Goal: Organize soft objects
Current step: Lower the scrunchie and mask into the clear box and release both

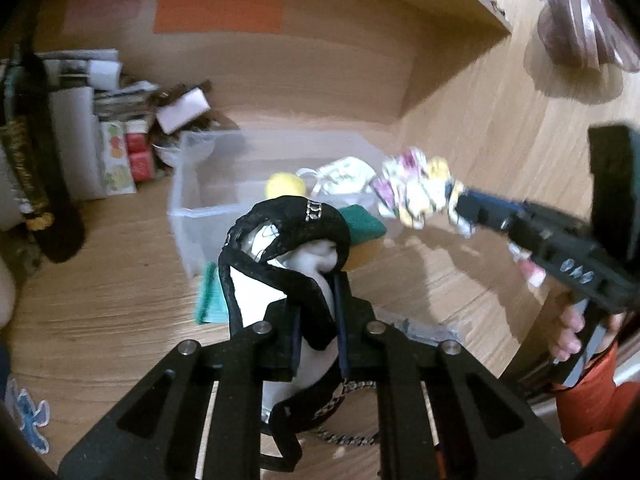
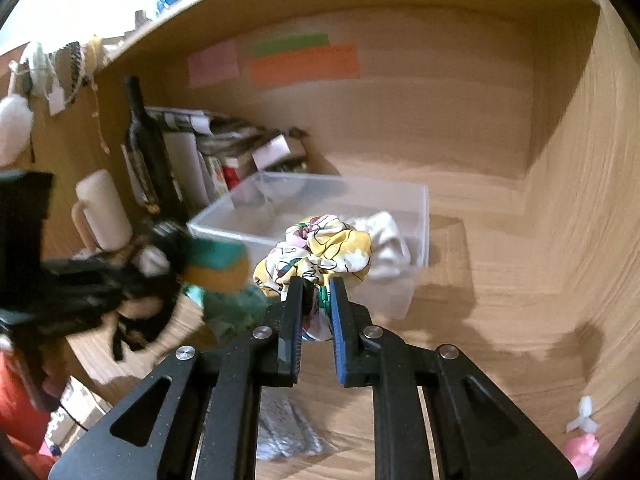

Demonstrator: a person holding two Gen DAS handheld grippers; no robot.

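Note:
My left gripper (image 1: 318, 280) is shut on a black and white fabric item with a chain strap (image 1: 288, 236), held above the wooden desk in front of a clear plastic bin (image 1: 188, 200). My right gripper (image 2: 318, 284) is shut on a yellow and pink floral cloth (image 2: 320, 252), held just in front of the bin (image 2: 416, 200). In the left wrist view the right gripper (image 1: 460, 196) comes in from the right with the floral cloth (image 1: 416, 188) over the bin's near corner. The bin holds a white cloth (image 2: 384, 236), a yellow ball (image 1: 285, 186) and a green and yellow sponge (image 1: 364, 224).
A dark bottle (image 2: 146, 148), a white mug (image 2: 102, 212), books and boxes (image 2: 224, 152) stand at the back left. A teal comb (image 1: 210, 298) and a clear packet (image 2: 284, 428) lie on the desk. The wooden side wall (image 2: 580, 220) is close on the right.

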